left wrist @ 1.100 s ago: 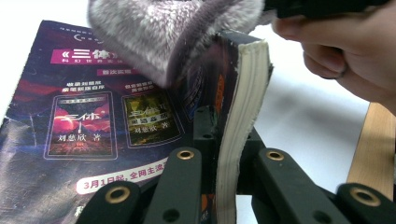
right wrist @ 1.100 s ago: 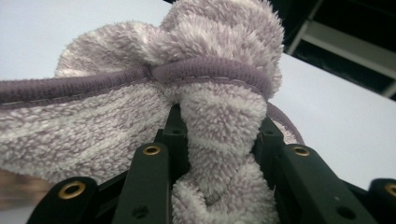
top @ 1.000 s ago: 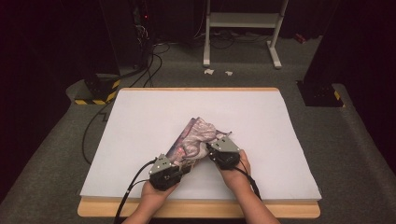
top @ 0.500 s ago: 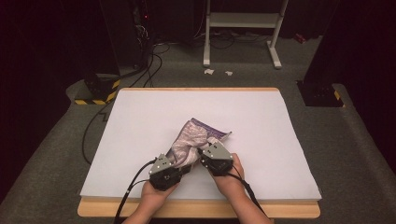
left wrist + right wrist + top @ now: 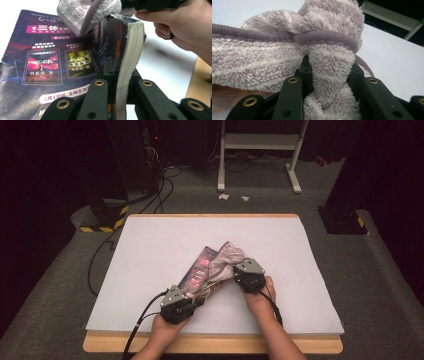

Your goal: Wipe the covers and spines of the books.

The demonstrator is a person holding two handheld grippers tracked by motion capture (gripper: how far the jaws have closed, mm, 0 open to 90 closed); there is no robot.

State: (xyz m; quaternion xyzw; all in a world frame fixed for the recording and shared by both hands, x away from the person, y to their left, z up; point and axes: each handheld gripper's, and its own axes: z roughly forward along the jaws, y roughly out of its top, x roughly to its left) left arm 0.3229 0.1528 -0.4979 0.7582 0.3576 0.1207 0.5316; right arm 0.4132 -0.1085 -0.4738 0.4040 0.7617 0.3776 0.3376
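Close to the person, the left gripper [image 5: 181, 304] is clamped tight on the book [image 5: 200, 276], pinching its pages near the bottom edge so that part of the book stands up while the cover lies flat on the white table [image 5: 150, 250]. A little farther off, the right gripper [image 5: 248, 274] has its jaws squeezed on a fluffy grey cloth [image 5: 227, 257], which is bunched up and pressing on the top of the book. The step looks like wiping the book with the cloth while the other hand holds it steady. Next, the cloth should slide along the cover, and the left grip must stay firm so the book does not slip. The book's long side runs slanted, from the near left to the far right, pointing away from the person.
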